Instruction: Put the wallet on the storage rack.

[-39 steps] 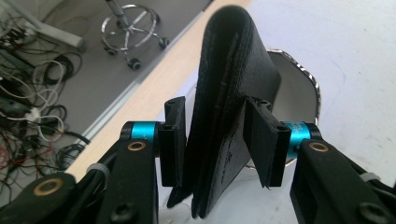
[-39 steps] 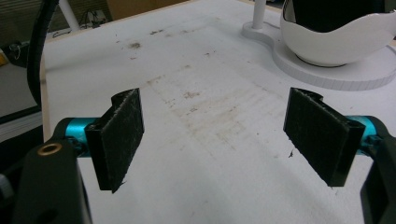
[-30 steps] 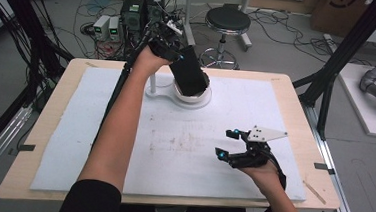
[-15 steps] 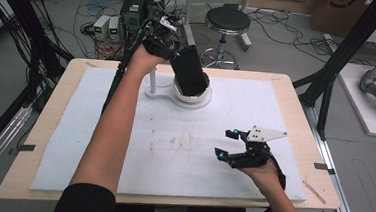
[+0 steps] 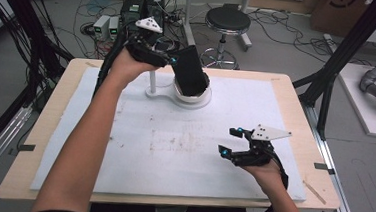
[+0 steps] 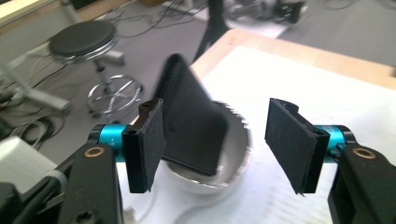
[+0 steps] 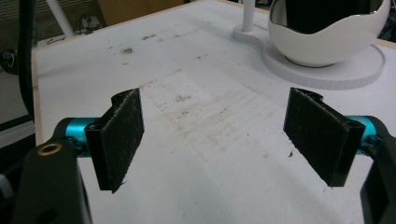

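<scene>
A flat black pouch point(image 5: 191, 70) stands tilted in a white bowl point(image 5: 199, 96) at the back of the table. My left gripper point(image 5: 173, 61) hovers just left of its top, open; in the left gripper view the pouch point(image 6: 191, 123) sits past the left pad point(image 6: 147, 144), in the bowl point(image 6: 242, 147), with the left gripper point(image 6: 224, 140) spread wide around nothing. My right gripper point(image 5: 229, 141) rests low over the mat at the front right, open and empty, also in its own view point(image 7: 224, 135). Ahead of it are the bowl point(image 7: 327, 44) and the pouch point(image 7: 322, 11).
The bowl sits on a white base point(image 5: 164, 93) with a thin upright post point(image 5: 152, 79). A stained white mat point(image 5: 173, 145) covers the wooden table point(image 5: 288, 83). A stool point(image 5: 227, 21), cables and black frame legs stand beyond the far edge.
My left hand has drawn back up and to the left, away from the pouch, which stays leaning in the bowl. The right gripper has not moved.
</scene>
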{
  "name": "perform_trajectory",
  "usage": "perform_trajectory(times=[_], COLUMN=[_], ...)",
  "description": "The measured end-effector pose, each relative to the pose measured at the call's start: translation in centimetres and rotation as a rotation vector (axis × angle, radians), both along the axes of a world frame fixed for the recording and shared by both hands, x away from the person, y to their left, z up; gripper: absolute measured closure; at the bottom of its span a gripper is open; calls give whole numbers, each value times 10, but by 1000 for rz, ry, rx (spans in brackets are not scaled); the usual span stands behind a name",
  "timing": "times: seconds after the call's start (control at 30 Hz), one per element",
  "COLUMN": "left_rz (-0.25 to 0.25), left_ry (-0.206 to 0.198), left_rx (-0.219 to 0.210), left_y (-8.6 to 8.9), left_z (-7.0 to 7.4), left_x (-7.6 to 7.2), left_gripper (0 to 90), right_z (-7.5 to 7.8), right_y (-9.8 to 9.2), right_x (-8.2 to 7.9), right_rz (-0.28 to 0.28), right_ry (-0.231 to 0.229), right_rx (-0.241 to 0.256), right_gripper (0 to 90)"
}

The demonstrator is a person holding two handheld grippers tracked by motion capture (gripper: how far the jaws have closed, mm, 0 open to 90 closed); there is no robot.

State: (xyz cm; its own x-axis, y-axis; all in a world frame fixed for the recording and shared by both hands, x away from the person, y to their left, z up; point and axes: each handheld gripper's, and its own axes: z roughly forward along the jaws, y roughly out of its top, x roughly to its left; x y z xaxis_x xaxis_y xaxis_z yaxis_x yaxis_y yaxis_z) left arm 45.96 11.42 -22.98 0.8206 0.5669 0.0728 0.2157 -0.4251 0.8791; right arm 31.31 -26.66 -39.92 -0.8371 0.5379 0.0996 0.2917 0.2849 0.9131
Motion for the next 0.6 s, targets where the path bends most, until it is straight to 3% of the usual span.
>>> perform_trajectory(times=[0.13,0.33,0.47,0.6], left_rz=[-48,-55,-61,-63], left_ry=[-10,-20,-5,11], left_rx=[-35,-93,-137,-150], left_y=[16,44,63,78], left_z=[2,-4,-16,-32], left_x=[-28,-63,-81,-95], left_gripper=[360,337,319,289], right_z=[0,1,2,2], right_y=[-4,-12,-15,-13], right_x=[1,5,5,4], right_rz=[-19,-62,-82,-80], right_ry=[2,-1,-1,-6], right_rx=[6,15,27,21], right_gripper=[205,205,205,200])
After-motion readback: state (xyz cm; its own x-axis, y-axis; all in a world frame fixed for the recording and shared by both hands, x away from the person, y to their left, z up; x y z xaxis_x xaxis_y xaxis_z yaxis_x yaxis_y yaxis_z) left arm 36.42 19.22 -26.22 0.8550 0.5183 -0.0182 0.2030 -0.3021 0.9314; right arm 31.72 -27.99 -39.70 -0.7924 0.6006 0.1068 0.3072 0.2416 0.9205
